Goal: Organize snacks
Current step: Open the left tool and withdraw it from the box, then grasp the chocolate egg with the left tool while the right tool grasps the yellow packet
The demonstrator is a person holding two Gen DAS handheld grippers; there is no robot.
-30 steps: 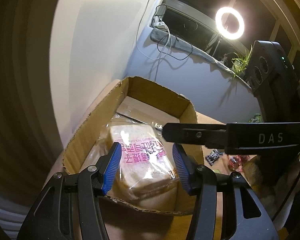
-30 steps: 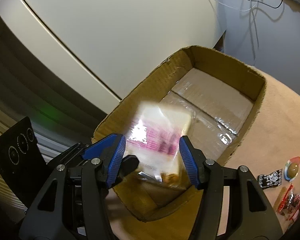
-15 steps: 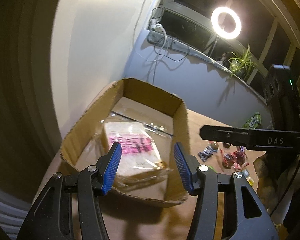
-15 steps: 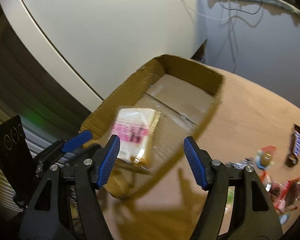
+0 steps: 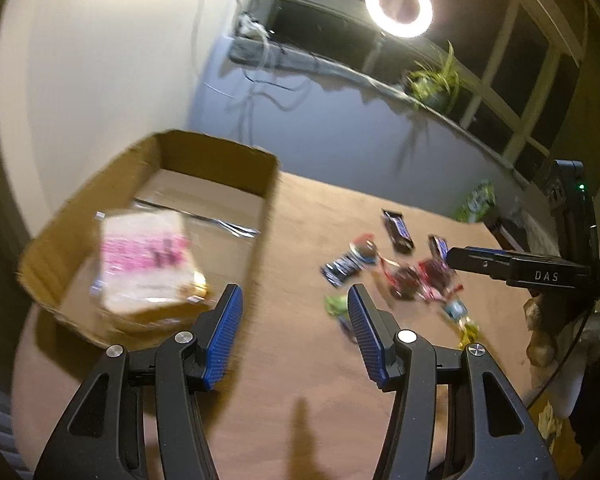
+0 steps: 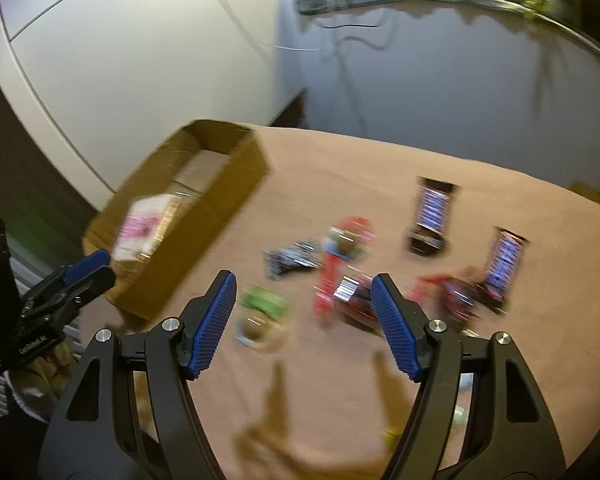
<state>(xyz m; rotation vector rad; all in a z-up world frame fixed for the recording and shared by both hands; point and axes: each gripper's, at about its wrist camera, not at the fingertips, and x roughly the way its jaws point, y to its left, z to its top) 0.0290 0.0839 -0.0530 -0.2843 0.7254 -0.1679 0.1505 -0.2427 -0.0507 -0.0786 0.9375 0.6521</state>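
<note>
Both sets of fingers [image 5: 294,334] [image 6: 303,326] apart, empty, over bare table [image 5: 300,380] between box [image 5: 266,208] edge and loose snacks [image 5: 404,276].

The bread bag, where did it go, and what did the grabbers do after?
The right gripper let go of the bread bag, its jaws just opening, empty. Both grippers swung from the box toward the loose snacks. The left gripper stayed open; the snacks stayed put.

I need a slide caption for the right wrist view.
Open right tongs above scattered snacks; cardboard box at left.
</note>
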